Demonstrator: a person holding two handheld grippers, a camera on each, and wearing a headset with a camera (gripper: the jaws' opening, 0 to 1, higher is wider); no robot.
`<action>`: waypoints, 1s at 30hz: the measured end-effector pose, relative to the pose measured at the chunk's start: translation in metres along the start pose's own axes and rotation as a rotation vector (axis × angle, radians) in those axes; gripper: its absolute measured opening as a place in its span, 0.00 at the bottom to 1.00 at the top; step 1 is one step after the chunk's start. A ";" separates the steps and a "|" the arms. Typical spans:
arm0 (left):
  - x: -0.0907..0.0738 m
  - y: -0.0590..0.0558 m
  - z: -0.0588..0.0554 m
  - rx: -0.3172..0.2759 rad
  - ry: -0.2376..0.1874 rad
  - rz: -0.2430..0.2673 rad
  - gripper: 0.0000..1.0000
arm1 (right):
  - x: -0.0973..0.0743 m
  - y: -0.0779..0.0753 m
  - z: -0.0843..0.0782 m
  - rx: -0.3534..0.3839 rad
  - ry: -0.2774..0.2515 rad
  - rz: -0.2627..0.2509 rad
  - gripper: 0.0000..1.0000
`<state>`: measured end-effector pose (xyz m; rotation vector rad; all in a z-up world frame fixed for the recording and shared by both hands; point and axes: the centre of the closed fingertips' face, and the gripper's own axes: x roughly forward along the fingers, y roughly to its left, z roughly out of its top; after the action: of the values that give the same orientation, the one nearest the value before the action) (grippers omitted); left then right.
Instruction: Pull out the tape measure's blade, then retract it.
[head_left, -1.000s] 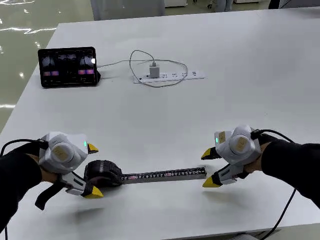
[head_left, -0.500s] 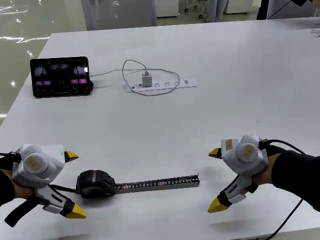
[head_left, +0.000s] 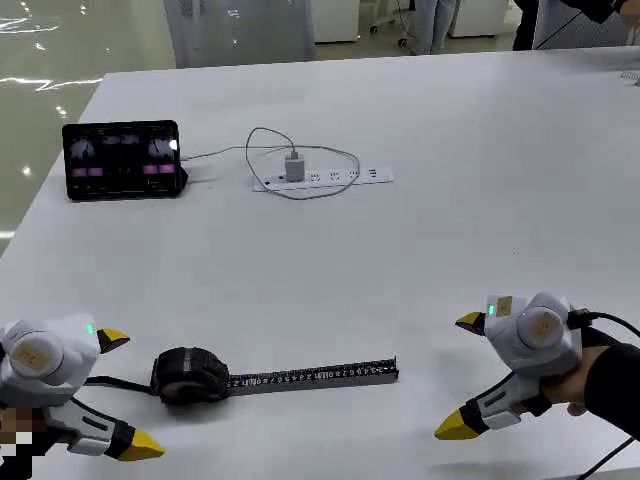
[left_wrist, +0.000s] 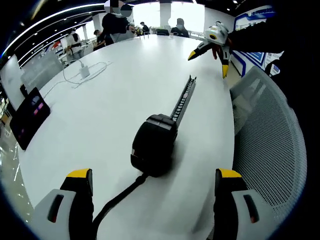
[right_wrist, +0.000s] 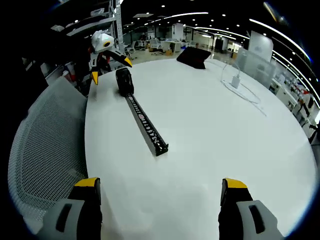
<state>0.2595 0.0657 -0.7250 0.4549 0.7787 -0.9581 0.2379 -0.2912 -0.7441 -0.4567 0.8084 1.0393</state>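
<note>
Along the tabletop's (head_left: 450, 180) front edge the blade (head_left: 315, 376) is laid from left gripper (head_left: 127, 392) toward right gripper (head_left: 460, 372); both are spread, empty.

Left tool (head_left: 128, 392) wide, right tool (head_left: 459, 374) — seemingly — wide

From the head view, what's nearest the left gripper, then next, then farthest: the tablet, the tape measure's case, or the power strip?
1. Tape measure's case, just right of the left gripper.
2. Tablet, far back on the left.
3. Power strip, far back, further right.
</note>
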 end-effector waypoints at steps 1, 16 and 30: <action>-0.001 0.001 0.003 -0.033 -0.024 0.006 0.99 | -0.003 -0.001 -0.001 0.020 -0.007 -0.015 0.99; -0.017 0.003 -0.002 -0.277 -0.227 0.161 0.99 | -0.027 0.003 -0.026 0.167 -0.133 -0.138 0.99; -0.044 -0.002 -0.022 -0.289 -0.199 0.238 0.99 | -0.050 0.021 -0.041 0.212 -0.154 -0.188 0.99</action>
<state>0.2342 0.1036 -0.7062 0.1905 0.6525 -0.6447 0.1910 -0.3389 -0.7310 -0.2626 0.7140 0.7940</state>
